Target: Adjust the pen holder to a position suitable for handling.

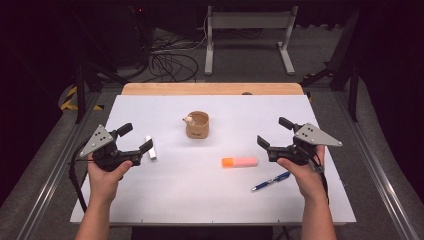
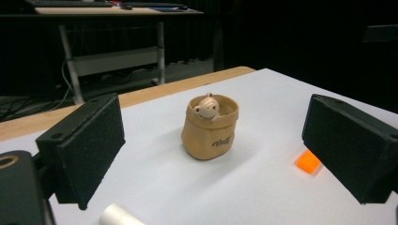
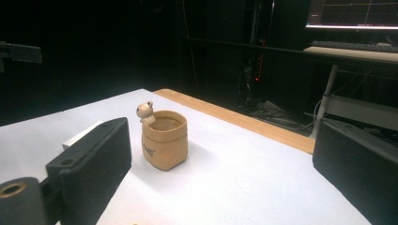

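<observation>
— Five items on the white table (image 1: 165, 200). First?

— Tan pot (image 1: 197, 125), soft sack shape with a rolled rim, a small bear figure at the lip; dark script on its side, too small to read. It stands mid-table, towards the far edge, between both tools.

— Others?

— White cylinder (image 1: 150, 148), just beside the left gripper (image 1: 134, 138). Highlighter (image 1: 240, 162), pink body, orange cap, left of the right gripper (image 1: 274, 133). Blue pen (image 1: 270, 181), near the right hand.

— Tongs?

— Both wide apart, black foam-faced pads, gripping nothing, each held above the table either side of the pot.
</observation>
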`<action>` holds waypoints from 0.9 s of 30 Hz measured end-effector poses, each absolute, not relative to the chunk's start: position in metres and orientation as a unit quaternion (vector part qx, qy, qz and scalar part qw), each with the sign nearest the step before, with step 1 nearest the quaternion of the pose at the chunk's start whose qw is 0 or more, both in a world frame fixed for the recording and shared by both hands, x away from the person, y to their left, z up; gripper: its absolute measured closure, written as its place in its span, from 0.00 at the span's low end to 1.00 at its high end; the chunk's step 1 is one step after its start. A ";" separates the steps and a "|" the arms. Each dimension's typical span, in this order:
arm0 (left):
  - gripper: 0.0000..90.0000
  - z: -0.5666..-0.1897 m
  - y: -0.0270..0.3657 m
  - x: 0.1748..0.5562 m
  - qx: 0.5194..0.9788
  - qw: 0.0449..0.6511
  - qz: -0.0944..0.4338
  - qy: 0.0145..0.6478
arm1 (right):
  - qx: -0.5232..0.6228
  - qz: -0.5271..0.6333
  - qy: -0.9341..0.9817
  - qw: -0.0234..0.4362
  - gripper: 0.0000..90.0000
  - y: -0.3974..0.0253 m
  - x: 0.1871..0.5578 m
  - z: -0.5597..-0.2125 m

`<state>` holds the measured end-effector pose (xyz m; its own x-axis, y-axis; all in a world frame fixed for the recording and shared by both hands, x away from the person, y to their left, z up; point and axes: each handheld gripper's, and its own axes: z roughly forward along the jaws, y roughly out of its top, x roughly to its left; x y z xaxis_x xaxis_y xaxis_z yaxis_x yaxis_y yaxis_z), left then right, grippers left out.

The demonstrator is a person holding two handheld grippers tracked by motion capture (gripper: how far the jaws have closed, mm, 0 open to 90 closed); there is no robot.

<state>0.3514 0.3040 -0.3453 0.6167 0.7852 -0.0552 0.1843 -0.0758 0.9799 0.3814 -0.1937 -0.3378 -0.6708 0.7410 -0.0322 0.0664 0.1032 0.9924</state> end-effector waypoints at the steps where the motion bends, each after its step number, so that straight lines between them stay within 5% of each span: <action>1: 0.09 -0.346 0.302 0.352 0.684 0.576 0.264 0.362 | 0.295 0.601 0.688 0.280 0.06 -0.194 0.381 -0.338; 27: 0.17 -0.367 0.263 0.359 0.632 0.457 0.344 0.523 | 0.318 0.583 0.679 0.313 0.09 -0.193 0.380 -0.336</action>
